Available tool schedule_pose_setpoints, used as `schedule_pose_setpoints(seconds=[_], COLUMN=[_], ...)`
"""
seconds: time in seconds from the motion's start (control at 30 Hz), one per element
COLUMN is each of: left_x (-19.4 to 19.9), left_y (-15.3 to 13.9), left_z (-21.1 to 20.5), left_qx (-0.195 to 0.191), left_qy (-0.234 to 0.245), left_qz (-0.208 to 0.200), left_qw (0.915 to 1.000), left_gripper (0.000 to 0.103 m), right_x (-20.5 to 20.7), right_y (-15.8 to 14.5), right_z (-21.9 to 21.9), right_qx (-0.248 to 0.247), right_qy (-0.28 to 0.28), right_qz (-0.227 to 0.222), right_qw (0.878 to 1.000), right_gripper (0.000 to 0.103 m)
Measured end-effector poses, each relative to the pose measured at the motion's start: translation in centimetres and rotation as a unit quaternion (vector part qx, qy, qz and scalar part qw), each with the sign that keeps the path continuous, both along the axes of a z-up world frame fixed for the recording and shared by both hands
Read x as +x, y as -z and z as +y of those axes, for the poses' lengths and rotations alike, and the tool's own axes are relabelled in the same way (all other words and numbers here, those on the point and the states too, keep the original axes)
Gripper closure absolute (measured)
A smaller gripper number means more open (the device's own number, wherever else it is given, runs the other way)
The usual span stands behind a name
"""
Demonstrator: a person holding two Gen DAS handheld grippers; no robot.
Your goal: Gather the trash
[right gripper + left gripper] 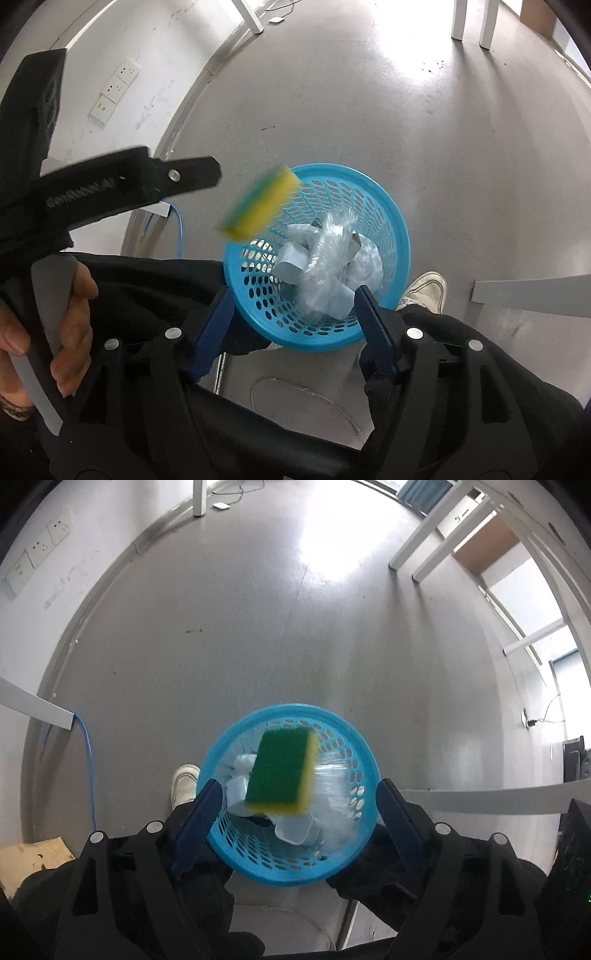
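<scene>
A grey floor (258, 635) is seen under everything, with white table legs (424, 542) far off at the edge. A white shoe (184, 782) is seen beside the bin.

A round blue basket (236, 853) stands on the floor and is used as the trash bin. It is seen right below both cameras. Crumpled clear plastic and pale paper scraps (325, 258) are already piled inside it.

The left hand-held gripper (295, 819) is held above the basket. Its two blue fingers are spread wide and nothing is held between them. The right hand-held gripper (291, 317) is also held over the basket, wide apart and with nothing in it.

A green and yellow sponge (282, 771) is seen in the air over the mouth of the basket, not touched by any finger. It is blurred in the right view, so it is judged to be falling. It lies straight ahead of the left hand-held gripper, between and beyond its fingers. Its long side points away from that gripper, along the fingers. The left hand-held gripper is judged the nearer one. From the right view, the sponge (260, 205) hangs over the basket's left rim, so it could clip the edge.
</scene>
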State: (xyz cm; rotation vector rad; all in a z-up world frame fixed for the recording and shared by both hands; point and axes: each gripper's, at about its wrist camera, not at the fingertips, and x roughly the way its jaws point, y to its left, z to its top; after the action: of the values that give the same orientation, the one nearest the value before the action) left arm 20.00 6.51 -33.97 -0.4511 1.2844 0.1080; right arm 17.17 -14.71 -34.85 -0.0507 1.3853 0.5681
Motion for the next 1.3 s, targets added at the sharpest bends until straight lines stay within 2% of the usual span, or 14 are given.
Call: schedule_pose_setpoints(seconds=[0.13,0.27,0.33,0.4,0.47,0.53,0.63,0.73,0.87,1.0,1.3], left_x=[0.0,-0.5,-0.9,-1.7,-2.2,-2.8,-4.0,-5.2,-6.7,-7.7,-8.1], left_y=[-0.3,-1.2,-2.2,-4.0,-5.3,-6.2,-7.1,-7.9,-8.8,-9.2,-9.1], left_z=[0.2,0.1,0.1,-0.3,-0.4,-0.3,0.4,1.0,0.4,-0.3,-2.5], left_qx=[-0.006,0.005,0.021,0.055,0.089,0.105,0.104,0.1,0.107,0.095,0.107], left_qy=[-0.01,-0.006,-0.001,0.011,0.026,0.037,0.045,0.051,0.072,0.078,0.111], left_qz=[0.007,0.004,-0.006,-0.029,-0.047,-0.054,-0.06,-0.07,-0.071,-0.066,-0.076], left_qw=[0.9999,1.0,0.9998,0.998,0.9946,0.9923,0.9917,0.9913,0.9891,0.9903,0.9851], left_gripper=[0.019,0.019,0.019,0.018,0.011,0.011,0.006,0.006,0.006,0.006,0.006], right_x=[0.3,0.2,0.2,-0.1,-0.4,-0.8,-1.5,-2.1,-3.4,-3.9,-3.5], right_y=[-0.1,-0.5,-0.8,-1.5,-2.0,-2.5,-3.7,-4.9,-6.7,-7.8,-7.7], right_z=[0.0,0.0,-0.1,-0.3,-0.6,-0.9,-1.3,-1.9,-3.0,-4.6,-5.6], right_qx=[-0.001,0.002,0.001,0.005,0.008,0.004,0.004,0.004,0.002,0.007,0.024], right_qy=[0.003,0.004,0.003,0.002,-0.001,-0.003,-0.005,-0.006,-0.008,0.008,0.016], right_qz=[0.001,-0.006,-0.013,-0.021,-0.027,-0.035,-0.049,-0.062,-0.082,-0.087,-0.072], right_qw=[1.0,1.0,1.0,1.0,1.0,0.999,0.999,0.998,0.997,0.996,0.997], right_gripper=[0.036,0.032,0.029,0.028,0.025,0.021,0.014,0.009,0.008,0.008,0.008])
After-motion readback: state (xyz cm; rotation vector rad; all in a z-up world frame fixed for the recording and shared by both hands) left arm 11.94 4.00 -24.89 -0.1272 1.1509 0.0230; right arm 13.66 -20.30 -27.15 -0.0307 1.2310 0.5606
